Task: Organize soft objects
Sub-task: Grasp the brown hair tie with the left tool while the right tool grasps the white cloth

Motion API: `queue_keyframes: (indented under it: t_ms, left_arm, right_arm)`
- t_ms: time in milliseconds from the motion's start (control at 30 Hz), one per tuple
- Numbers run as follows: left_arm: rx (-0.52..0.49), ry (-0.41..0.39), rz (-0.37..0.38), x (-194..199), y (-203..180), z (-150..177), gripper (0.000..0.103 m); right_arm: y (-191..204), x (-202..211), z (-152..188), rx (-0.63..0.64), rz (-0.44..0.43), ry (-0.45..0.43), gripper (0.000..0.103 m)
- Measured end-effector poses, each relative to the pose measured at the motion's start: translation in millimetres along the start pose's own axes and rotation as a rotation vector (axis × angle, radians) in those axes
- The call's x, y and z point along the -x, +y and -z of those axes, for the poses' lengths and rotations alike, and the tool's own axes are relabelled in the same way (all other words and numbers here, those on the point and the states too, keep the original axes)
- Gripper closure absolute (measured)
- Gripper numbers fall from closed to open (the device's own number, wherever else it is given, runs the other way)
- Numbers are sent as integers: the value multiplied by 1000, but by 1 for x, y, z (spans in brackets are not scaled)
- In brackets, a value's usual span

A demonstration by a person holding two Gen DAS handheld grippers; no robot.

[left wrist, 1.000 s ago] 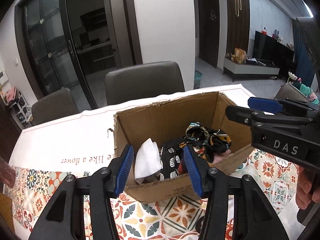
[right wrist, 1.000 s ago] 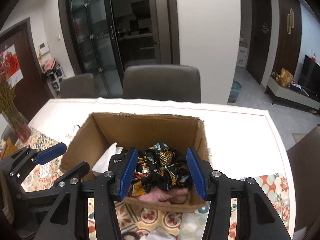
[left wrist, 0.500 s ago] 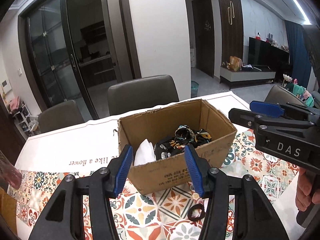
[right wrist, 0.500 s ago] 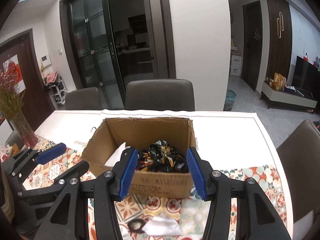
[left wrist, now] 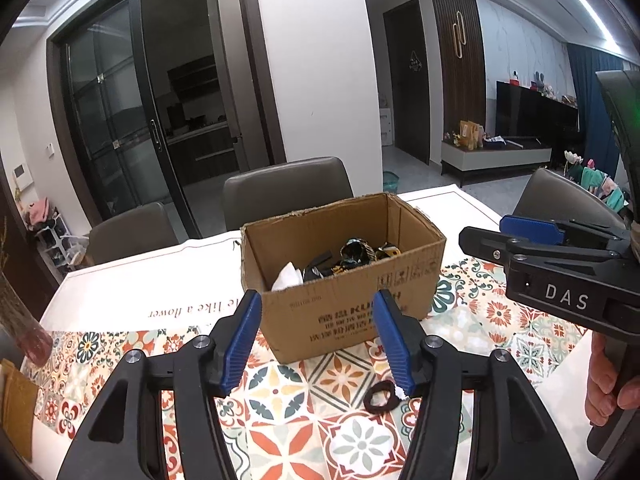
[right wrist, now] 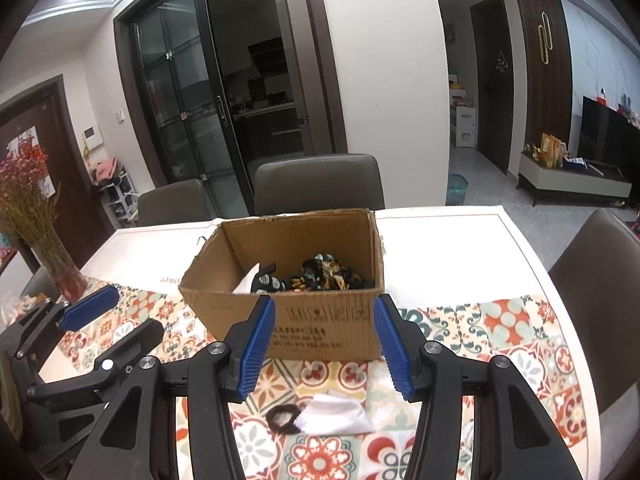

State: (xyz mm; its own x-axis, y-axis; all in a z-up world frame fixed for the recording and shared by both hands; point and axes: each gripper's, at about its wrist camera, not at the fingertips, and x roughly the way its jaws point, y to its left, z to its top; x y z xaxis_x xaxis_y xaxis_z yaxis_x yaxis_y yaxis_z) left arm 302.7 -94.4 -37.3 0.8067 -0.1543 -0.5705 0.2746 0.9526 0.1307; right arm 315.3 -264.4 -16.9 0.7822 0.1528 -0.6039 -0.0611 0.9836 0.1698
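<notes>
An open cardboard box [left wrist: 352,312] [right wrist: 320,320] stands on the patterned tablecloth and holds dark patterned fabric pieces [right wrist: 326,274] [left wrist: 354,256] and a white cloth [left wrist: 287,277]. A black hair tie [right wrist: 282,418] [left wrist: 380,397] and a white cloth [right wrist: 336,420] lie on the table in front of the box. My left gripper [left wrist: 318,344] is open and empty, in front of the box. My right gripper [right wrist: 324,346] is open and empty, in front of the box, above the hair tie and white cloth. The right gripper also shows in the left wrist view [left wrist: 560,264].
A glass vase with dried flowers [right wrist: 52,256] stands at the table's left. Grey chairs [right wrist: 320,182] stand behind the table and one [right wrist: 600,280] at the right. The table's white part [left wrist: 140,288] lies behind the box.
Both grippers have pulled back and up from over the box, staying open. The box now looks farther away, and the hair tie and white cloth on the table have come into view.
</notes>
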Motion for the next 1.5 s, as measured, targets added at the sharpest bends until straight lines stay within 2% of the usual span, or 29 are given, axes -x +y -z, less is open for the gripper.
queue_keyframes:
  t_ms: [533, 1133, 1500]
  left_arm:
    - [11, 15, 2, 5, -16, 40, 43]
    - [19, 112, 10, -22, -32, 86, 43]
    - [-9, 167, 45, -53, -43, 109, 43]
  right_arm:
    - [-7, 3, 45, -6, -12, 30, 51]
    - [-17, -36, 92, 4, -40, 154, 51]
    - [-24, -67, 118, 9, -44, 223, 51]
